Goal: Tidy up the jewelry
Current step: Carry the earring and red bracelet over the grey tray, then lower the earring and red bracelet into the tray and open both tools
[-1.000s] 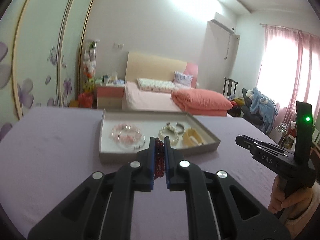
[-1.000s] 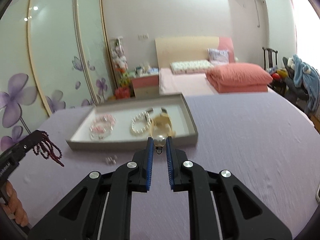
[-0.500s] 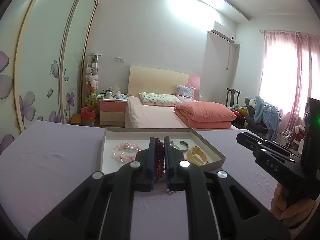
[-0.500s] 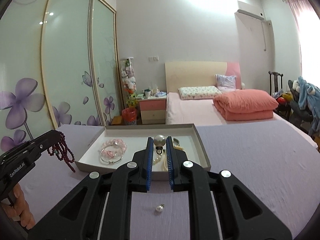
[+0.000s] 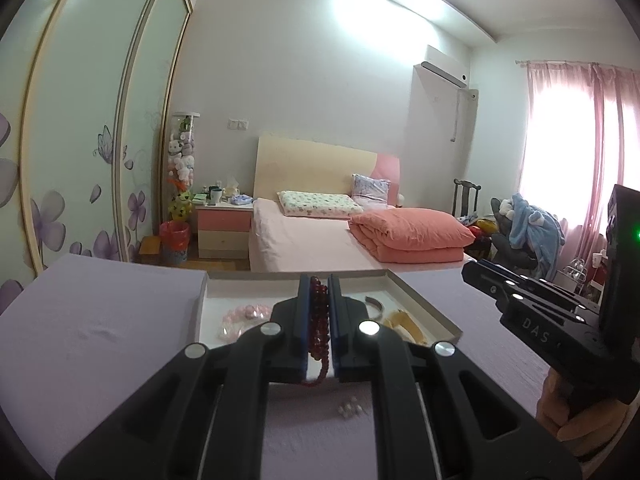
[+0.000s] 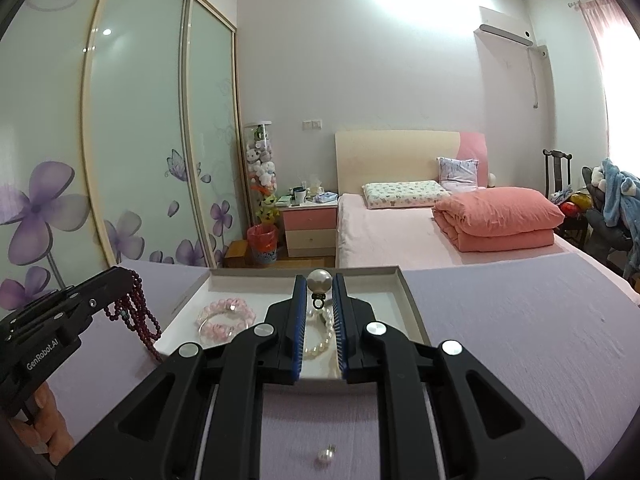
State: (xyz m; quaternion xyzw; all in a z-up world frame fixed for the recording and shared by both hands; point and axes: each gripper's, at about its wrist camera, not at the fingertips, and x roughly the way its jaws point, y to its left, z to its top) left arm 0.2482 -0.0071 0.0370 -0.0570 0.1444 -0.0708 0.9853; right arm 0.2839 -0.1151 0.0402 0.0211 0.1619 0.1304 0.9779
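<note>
The dark red bead strand point(image 5: 319, 320) is pinched between the pads of the left hand-held gripper point(image 5: 319, 292); seen from the right wrist, its loops hang free above the lavender tabletop point(image 6: 520, 344), just left of the tray point(image 6: 414, 312). A large pearl ring point(image 6: 319, 284) is clamped at the tips of the right hand-held gripper point(image 6: 319, 286), its dark band hanging below the pearl.

Compared with one second ago, both grippers are carried higher and are tilted less steeply: the tray is now seen at a flatter angle and lower in each view, and more of the bedroom wall is visible. Both grips are unchanged.

Inside the tray, a pink bead bracelet point(image 6: 226, 314) lies at the left, a white pearl bracelet point(image 6: 320, 344) is partly hidden behind the right gripper's fingers, and a yellow bangle point(image 5: 404, 320) lies at the right. A loose pearl earring point(image 6: 326, 456) rests on the tabletop in front of the tray.
</note>
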